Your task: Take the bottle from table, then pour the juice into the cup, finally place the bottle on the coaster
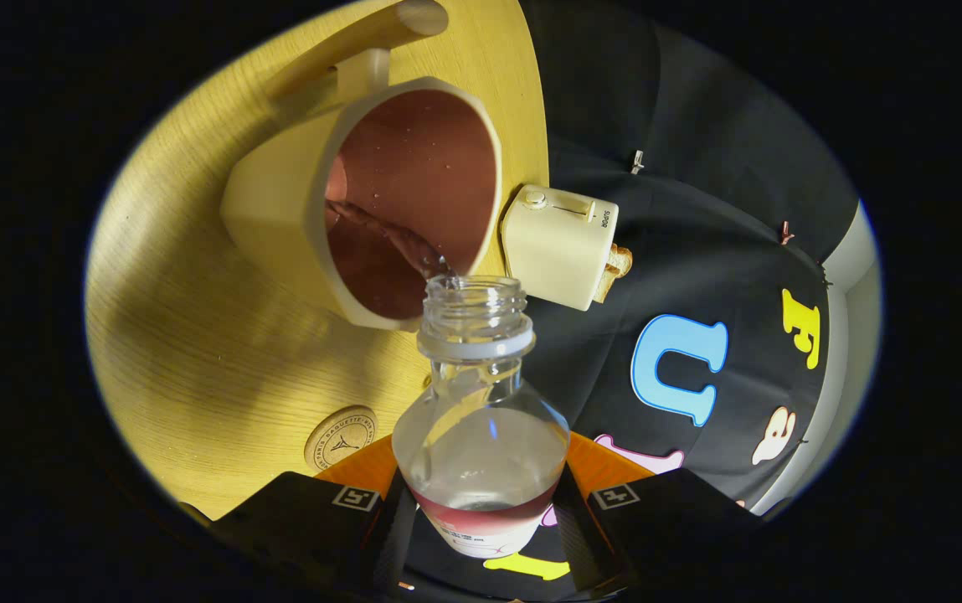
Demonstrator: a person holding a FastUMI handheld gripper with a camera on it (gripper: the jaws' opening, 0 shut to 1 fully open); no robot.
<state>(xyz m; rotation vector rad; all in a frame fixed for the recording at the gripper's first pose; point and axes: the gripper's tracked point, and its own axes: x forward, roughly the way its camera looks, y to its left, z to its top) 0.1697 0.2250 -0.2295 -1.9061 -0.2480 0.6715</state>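
A clear plastic bottle (481, 419) with no cap sits between my two black fingers (380, 523), and my gripper (485, 528) is shut on its lower body. The bottle is tilted so its mouth points at a cream cup (347, 201) with a pinkish inside. A thin stream of clear liquid (401, 243) runs from the mouth into the cup, where liquid has pooled. A round cork coaster (341, 437) lies on the wooden table (196, 335), just beside my left finger.
A cream toaster (560, 245) with a slice of bread (617, 266) in it stands at the table's edge, right beside the cup. A wooden bar (363, 38) lies beyond the cup's handle. Black cloth hangs past the table.
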